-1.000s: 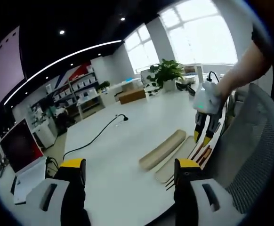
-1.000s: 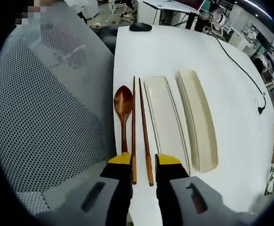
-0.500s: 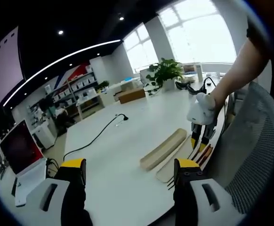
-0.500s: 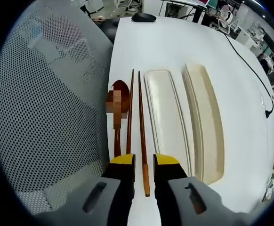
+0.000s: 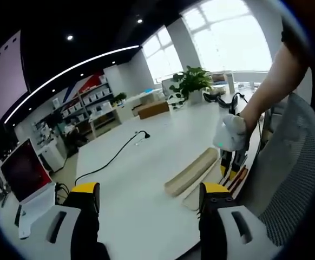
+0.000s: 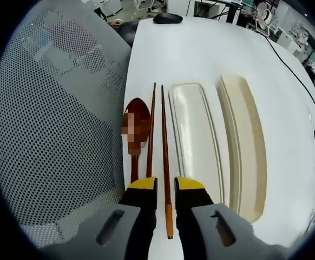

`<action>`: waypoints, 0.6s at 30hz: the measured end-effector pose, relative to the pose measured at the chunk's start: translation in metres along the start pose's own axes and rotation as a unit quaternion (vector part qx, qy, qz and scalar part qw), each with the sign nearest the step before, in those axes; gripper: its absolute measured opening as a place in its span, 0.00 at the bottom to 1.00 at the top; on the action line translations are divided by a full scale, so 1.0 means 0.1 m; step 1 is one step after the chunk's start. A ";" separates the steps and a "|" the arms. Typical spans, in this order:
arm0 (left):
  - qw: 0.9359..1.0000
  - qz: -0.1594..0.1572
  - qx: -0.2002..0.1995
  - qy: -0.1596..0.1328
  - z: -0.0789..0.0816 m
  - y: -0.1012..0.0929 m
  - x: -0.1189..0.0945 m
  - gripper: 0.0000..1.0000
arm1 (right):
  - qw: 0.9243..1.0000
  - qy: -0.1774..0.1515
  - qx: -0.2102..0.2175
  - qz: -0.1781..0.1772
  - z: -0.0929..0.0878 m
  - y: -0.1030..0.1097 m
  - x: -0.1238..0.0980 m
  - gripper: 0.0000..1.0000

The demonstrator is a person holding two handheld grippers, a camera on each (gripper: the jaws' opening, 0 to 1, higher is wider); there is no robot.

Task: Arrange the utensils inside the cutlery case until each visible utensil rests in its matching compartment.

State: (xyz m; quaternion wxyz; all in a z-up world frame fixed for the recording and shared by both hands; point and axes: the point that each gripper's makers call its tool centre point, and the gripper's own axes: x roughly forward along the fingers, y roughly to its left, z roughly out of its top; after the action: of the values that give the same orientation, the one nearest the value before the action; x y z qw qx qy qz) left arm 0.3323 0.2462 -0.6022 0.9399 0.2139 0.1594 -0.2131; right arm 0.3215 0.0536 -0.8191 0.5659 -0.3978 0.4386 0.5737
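Two dark wooden chopsticks lie side by side on the white table [image 6: 201,49], the left chopstick [image 6: 151,124] next to a wooden spoon [image 6: 133,130]. The right chopstick [image 6: 164,146] runs between the jaws of my right gripper [image 6: 165,184], which stand narrowly apart on either side of it, thin gaps still showing. The cream case tray [image 6: 195,130] lies just right of the chopsticks, its lid [image 6: 247,146] beyond. My left gripper [image 5: 149,192] hovers wide open and empty over the table, seeing the lid [image 5: 192,170] and the right gripper [image 5: 232,172] low over the utensils [image 5: 240,181].
A grey mesh chair back [image 6: 54,119] stands along the table edge by the spoon. A black mouse [image 6: 168,18] lies at the far end. A black cable [image 5: 111,157] crosses the table. A potted plant [image 5: 190,84] stands far off, a laptop [image 5: 22,173] at the left.
My right gripper has come down and forward along the chopsticks, and its jaws have narrowed around the right chopstick. The left gripper has stayed open and nearly still.
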 end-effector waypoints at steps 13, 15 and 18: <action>1.000 -0.004 -0.009 0.006 -0.05 0.03 0.01 0.77 | 1.000 0.005 -0.016 0.016 0.08 0.01 0.13 0.08; 1.000 -0.005 -0.007 0.008 -0.05 0.02 0.01 0.77 | 1.000 0.005 -0.017 0.016 0.10 0.02 0.14 0.10; 1.000 -0.007 -0.001 0.012 -0.06 0.00 0.02 0.77 | 1.000 0.007 -0.022 0.011 0.11 0.01 0.15 0.09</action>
State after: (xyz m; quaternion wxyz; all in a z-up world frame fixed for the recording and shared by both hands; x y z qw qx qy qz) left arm 0.3331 0.2486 -0.6080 0.9367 0.2147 0.1718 -0.2169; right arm 0.3205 0.0683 -0.8303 0.5472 -0.4096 0.4344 0.5866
